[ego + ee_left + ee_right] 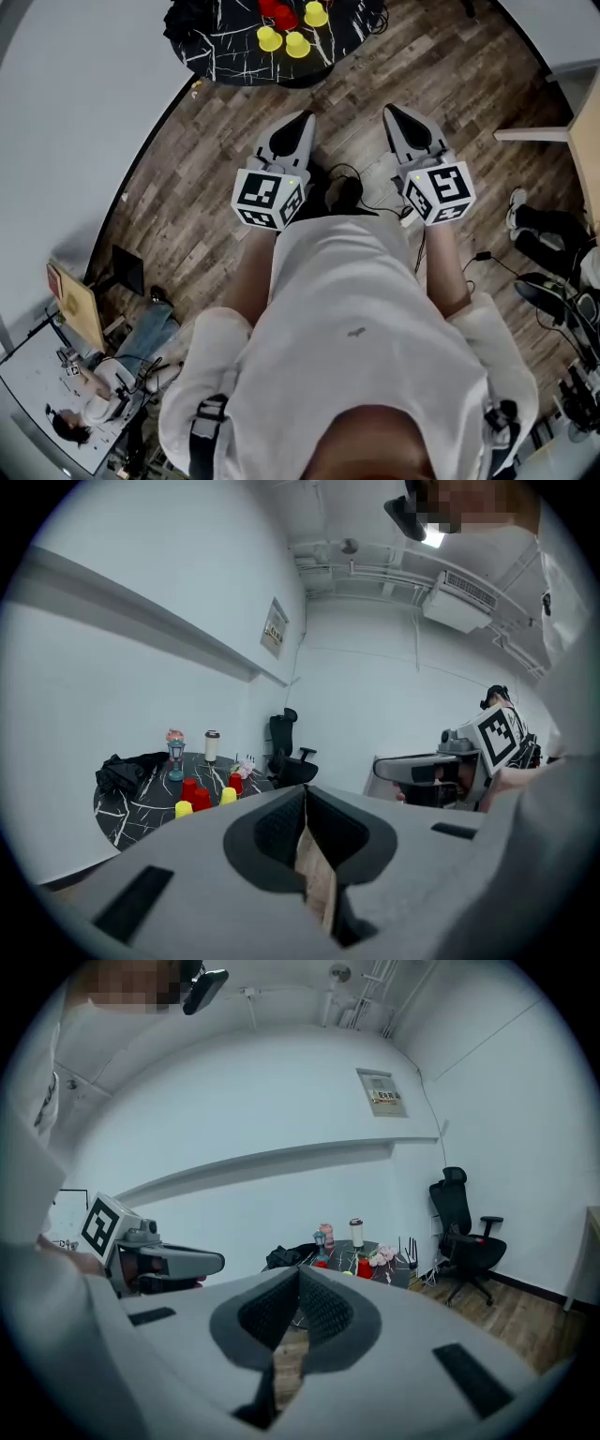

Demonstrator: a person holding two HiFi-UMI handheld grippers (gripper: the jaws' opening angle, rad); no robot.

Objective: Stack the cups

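both tools are held out in front of the person, side by side and tilted a little downward over the wooden floor (187, 178), and neither carries anything. the left gripper (306, 116) has its jaws pressed together with nothing between them, and the right gripper (388, 111) is the same, closed on air. the cups sit well ahead of both, on a round black counter (220, 56) veined in white. three yellow cups (298, 44) and some red cups (286, 17) are clustered close together, none nested in another as far as i can make out. a heap of black cloth (127, 771) lies near them and a tumbler (212, 745) stands further back. the stacking looks not yet begun. the cups look like thin, smooth plastic, so they are probably very light, a bit slippery, and easy to squash or knock over. i would open the jaws wide and take one cup across its side wall about halfway up with a gentle squeeze. i would then lift it straight up before lowering it onto a neighbour.
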